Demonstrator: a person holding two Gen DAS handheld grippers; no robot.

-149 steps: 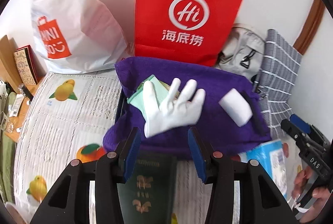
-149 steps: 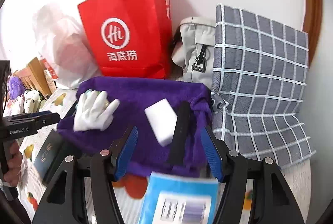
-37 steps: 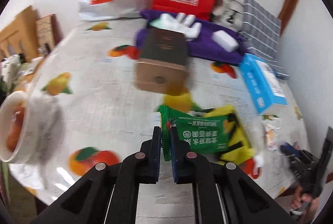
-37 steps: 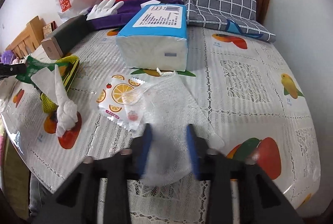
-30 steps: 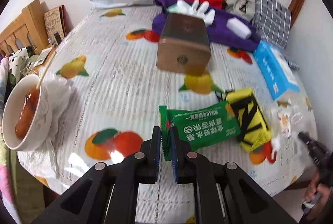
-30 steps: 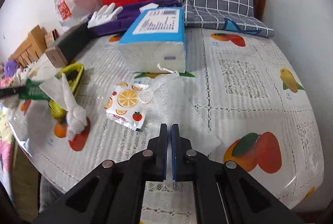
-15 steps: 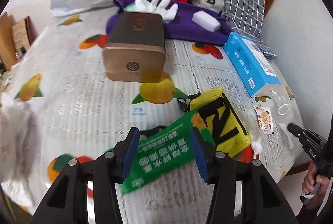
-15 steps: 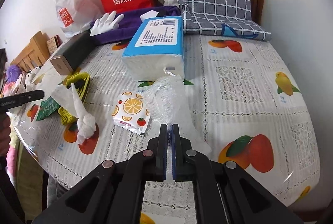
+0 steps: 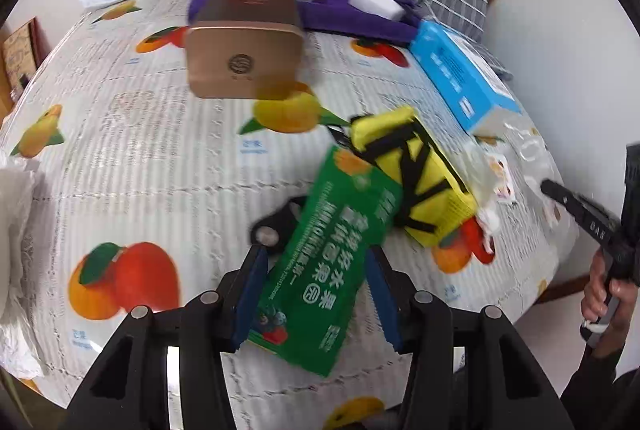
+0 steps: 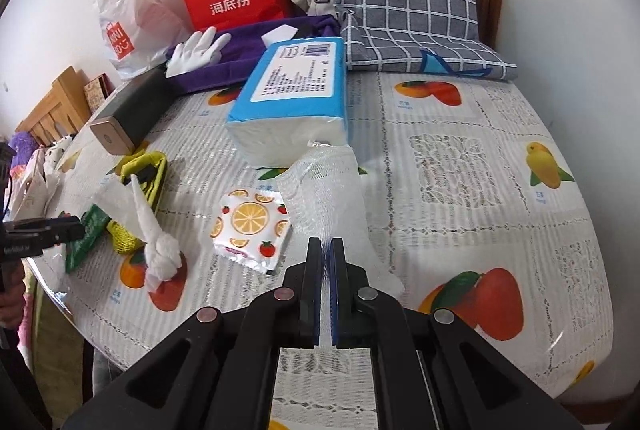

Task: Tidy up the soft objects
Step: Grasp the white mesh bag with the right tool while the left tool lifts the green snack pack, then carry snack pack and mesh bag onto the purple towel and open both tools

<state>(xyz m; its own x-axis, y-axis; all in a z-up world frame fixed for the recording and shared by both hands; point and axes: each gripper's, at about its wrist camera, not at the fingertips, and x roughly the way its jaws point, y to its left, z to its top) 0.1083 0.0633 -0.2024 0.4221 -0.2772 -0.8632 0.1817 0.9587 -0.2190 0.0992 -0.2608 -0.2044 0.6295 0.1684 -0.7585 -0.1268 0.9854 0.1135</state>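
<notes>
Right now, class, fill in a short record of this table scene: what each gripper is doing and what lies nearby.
left gripper: jaws have just been opening; green packet lies between them, not pinched
right gripper: shut on white mesh sheet
beside green packet: yellow pouch
beside the sheet: fruit-print sachet, blue tissue pack
far end: white glove on purple cloth

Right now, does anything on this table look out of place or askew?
Yes. The green snack packet lies askew between the open left gripper, one end propped on the yellow pouch. A twisted tissue sits crumpled near the table edge.
</notes>
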